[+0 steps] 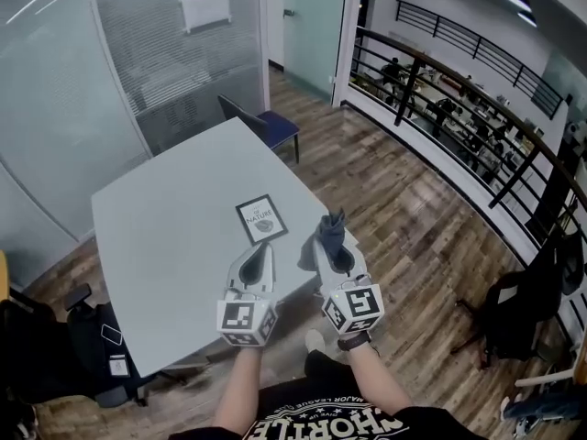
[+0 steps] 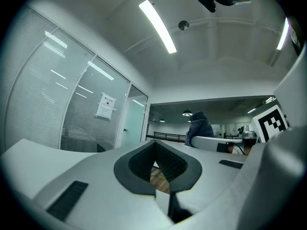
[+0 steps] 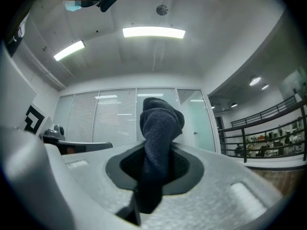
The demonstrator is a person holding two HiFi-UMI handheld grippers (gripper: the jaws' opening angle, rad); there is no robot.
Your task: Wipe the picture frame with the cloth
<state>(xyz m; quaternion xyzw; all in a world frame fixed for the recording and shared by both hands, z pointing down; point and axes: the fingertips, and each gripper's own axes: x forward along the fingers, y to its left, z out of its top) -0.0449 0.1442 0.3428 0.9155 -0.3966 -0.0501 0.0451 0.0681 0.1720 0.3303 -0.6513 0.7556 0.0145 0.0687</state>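
The picture frame point(image 1: 261, 219) lies flat on the grey table point(image 1: 165, 236), near its right front edge, with a white print facing up. My right gripper point(image 1: 332, 238) hovers just right of the frame, over the table's edge, shut on a dark blue-grey cloth point(image 1: 328, 227) that sticks up from its jaws. The cloth point(image 3: 160, 126) fills the middle of the right gripper view, pinched in that gripper point(image 3: 158, 169). My left gripper point(image 1: 265, 249) is held just in front of the frame, shut and holding nothing. Its closed jaws point(image 2: 158, 152) point up and away, so the frame is hidden there.
A chair with a blue seat point(image 1: 277, 126) stands at the table's far corner. Glass walls point(image 1: 83, 71) close the left and back. A black railing point(image 1: 459, 81) runs along the right above a lower floor. Black office chairs stand at the left point(image 1: 87, 342) and right point(image 1: 518, 305).
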